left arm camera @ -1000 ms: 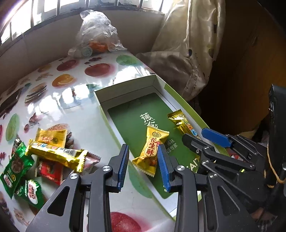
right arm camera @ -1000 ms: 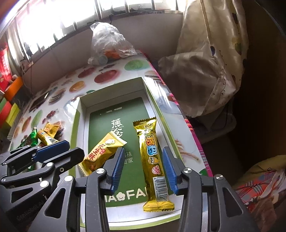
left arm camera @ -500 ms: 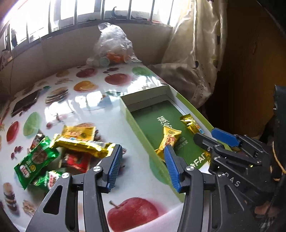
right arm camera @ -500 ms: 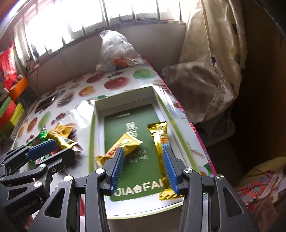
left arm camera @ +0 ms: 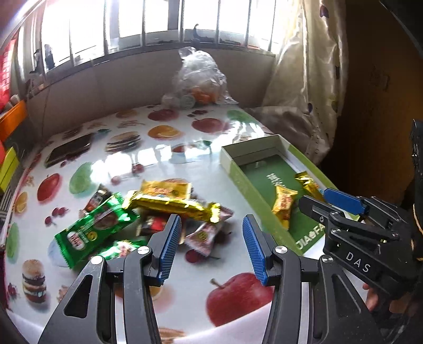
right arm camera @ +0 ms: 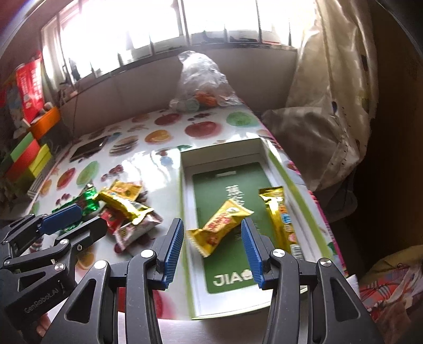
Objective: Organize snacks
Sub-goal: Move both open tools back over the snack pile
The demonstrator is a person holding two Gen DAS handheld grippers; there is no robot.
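Both grippers, left and right, fingers apart and empty; two snacks in box, pile loose on surface, likely next.

Bottom end of the long gold snack bar hidden behind the right gripper's blue pad. In the left wrist view, same bar mostly covered by the right gripper's finger. Red wrapper and small green packet partly buried under the snack pile and the left gripper's pad. Print on every wrapper too blurred to read. Box lettering cut short by a pad. Contents of the clear plastic bag indistinct. Window blown out white.
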